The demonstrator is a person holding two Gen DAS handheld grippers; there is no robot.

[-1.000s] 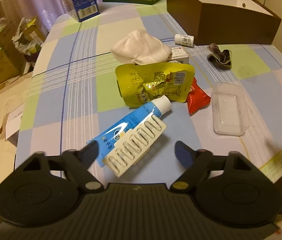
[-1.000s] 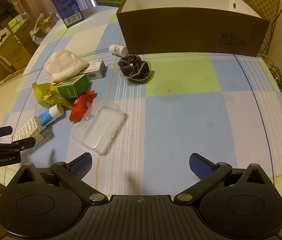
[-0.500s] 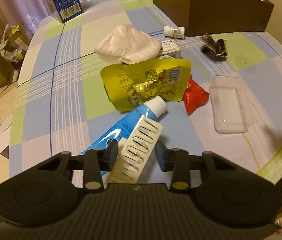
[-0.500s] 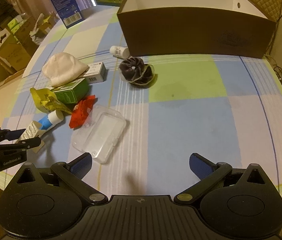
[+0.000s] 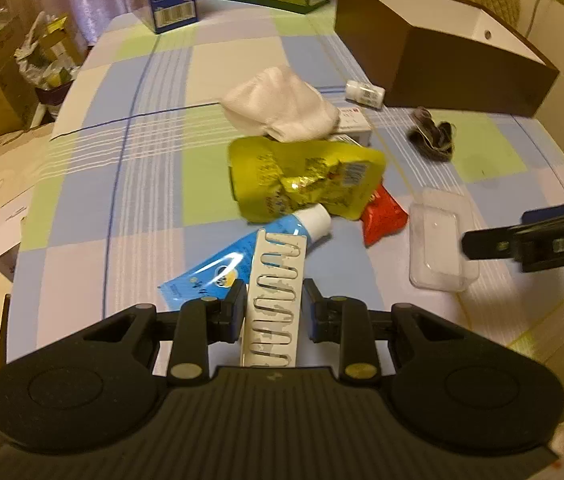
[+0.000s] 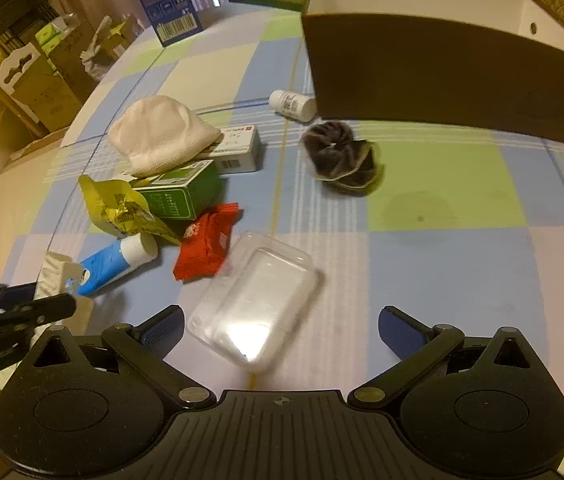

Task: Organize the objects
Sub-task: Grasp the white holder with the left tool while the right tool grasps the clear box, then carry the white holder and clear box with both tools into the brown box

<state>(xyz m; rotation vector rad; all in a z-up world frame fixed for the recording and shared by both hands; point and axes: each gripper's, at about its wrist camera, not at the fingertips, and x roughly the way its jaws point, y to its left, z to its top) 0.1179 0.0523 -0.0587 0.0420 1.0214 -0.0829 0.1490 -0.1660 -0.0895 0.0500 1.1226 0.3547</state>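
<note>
At the near edge of the table [image 5: 82, 184], my left gripper [image 5: 272, 306] has closed on the white slotted card [image 5: 276, 292] lying on the blue tube [image 5: 242, 252]; a second ago its jaws were wide apart. My right gripper [image 6: 280, 330], open and empty, has moved over the clear tray [image 6: 254, 300]; the brown box [image 6: 442, 68] waits beyond

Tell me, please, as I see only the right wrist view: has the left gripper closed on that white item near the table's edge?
Observer: Yes, the left gripper has its jaws shut on the long edges of a white slotted strip.
Operator: Is the strip clear of the blue tube?
Observer: No, its far end lies across the blue tube, short of the white cap.
Operator: Does the yellow pouch touch it?
Observer: No, the yellow pouch lies beyond the cap, clear of the strip.
</note>
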